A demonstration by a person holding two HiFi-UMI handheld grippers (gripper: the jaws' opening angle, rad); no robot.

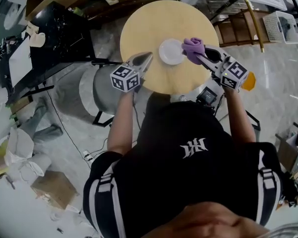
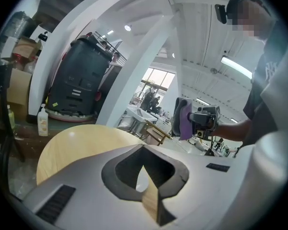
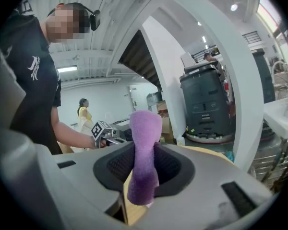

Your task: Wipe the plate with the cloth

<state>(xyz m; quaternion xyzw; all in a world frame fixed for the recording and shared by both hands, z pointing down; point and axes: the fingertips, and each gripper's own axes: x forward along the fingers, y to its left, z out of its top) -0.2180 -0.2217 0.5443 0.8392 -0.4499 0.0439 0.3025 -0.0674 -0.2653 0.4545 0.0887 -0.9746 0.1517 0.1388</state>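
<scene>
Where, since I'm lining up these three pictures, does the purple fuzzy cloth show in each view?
Head view: the purple fuzzy cloth sits right of centre, at the right gripper's tips, beside the round white plate.
Left gripper view: right of centre, held by that far gripper.
Right gripper view: dead centre, pinched between the jaws.
Shared landmark: the round pale wooden table.

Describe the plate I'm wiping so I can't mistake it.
Find the round pale wooden table in the head view. Near its middle lies a round white plate, the only dish there, with the purple cloth in the right gripper beside its right rim.
</scene>
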